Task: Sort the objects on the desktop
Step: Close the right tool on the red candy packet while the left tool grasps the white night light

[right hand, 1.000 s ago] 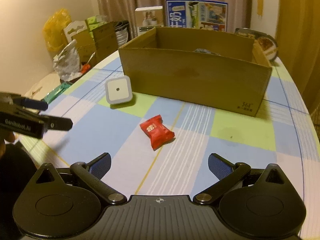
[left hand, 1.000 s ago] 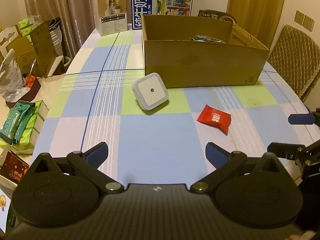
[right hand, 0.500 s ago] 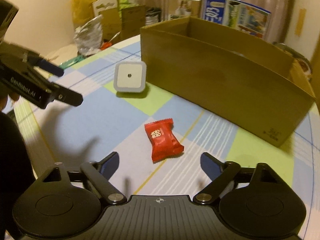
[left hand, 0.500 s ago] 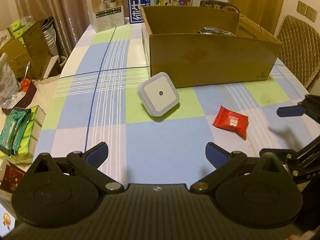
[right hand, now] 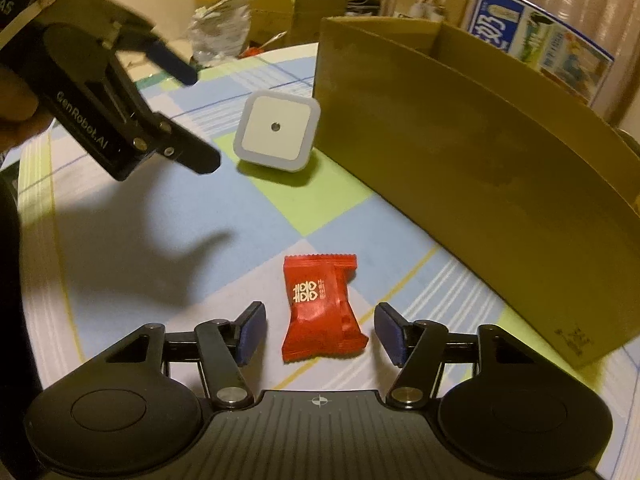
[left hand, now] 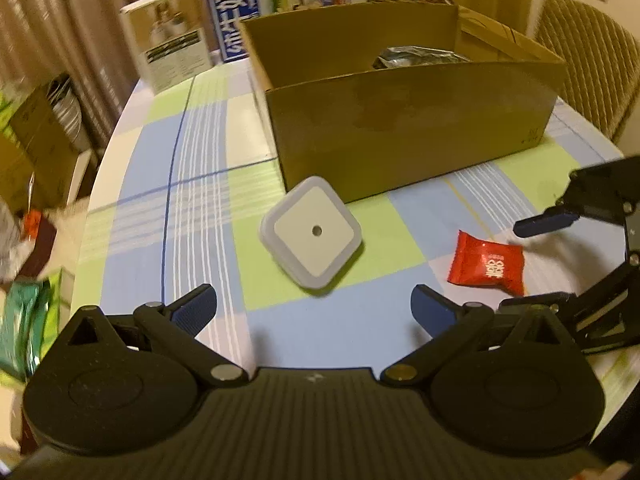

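A white square night light [left hand: 312, 231] leans on the checked tablecloth in front of the open cardboard box [left hand: 404, 136]. My left gripper [left hand: 314, 306] is open just short of it. A red candy packet [right hand: 320, 306] lies flat on the cloth. My right gripper [right hand: 318, 332] is open with its blue pads on either side of the packet's near end, not touching it. In the right wrist view the night light [right hand: 278, 130] and the left gripper [right hand: 192, 120] show at upper left. In the left wrist view the packet [left hand: 486, 266] and the right gripper [left hand: 532, 264] show at right.
The box holds a dark foil bag [left hand: 416, 56]. A white product box [left hand: 172, 54] and a blue milk carton [left hand: 240, 8] stand behind it. Green packets [left hand: 24, 328] and cartons [left hand: 36, 140] sit off the table's left edge. A chair [left hand: 592, 76] stands at right.
Both grippers have moved forward and down. The left has come close to the night light. The right has narrowed its jaws and now straddles the red packet.
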`<state>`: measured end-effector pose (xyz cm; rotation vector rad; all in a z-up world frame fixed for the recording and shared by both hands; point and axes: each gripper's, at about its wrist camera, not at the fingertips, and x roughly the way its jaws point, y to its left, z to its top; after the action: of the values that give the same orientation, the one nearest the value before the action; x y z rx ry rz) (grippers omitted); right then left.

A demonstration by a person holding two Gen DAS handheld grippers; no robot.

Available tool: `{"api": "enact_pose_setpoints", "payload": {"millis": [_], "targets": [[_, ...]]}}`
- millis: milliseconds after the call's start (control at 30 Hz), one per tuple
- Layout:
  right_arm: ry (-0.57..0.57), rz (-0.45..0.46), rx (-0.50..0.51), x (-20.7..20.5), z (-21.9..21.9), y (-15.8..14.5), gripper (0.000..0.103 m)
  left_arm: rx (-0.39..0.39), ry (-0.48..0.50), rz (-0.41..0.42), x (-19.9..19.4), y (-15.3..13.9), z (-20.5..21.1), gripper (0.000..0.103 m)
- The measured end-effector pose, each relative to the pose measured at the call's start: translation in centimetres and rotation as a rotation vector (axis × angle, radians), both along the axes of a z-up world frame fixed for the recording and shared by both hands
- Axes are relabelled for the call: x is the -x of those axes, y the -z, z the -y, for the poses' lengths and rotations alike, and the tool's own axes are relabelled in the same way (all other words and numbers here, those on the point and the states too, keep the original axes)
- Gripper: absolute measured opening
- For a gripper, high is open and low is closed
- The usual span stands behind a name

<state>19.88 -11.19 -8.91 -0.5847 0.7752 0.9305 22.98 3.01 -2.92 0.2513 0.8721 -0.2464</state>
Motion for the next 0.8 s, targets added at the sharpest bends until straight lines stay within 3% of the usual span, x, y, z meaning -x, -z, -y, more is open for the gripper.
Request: {"api": "enact_pose_setpoints", "payload": {"millis": [100, 267, 533, 800], "targets": [[0.015, -0.02, -0.014, -0.6, -0.1, 0.1, 0.054, -0.034, 0.063, 0.035, -0.7, 0.2, 0.0, 0.101], [0.022, -0.036, -0.023, -0.9, -0.3, 0.4, 0.034, -0.137, 0.232, 0.089, -1.4, 1.3, 0.5, 0.101], [0.088, -0.063, -0.059, -1.1, 0.1, -0.1, 0.029, -0.301, 0.452, 0.14, -2.3, 3.6, 1.9, 0.094], [0.155, -0.084, -0.098, -1.1, 1.1, -0.7, 0.028, -0.327, 0.496, 0.153, -3.2, 4.7, 2.1, 0.073]]}}
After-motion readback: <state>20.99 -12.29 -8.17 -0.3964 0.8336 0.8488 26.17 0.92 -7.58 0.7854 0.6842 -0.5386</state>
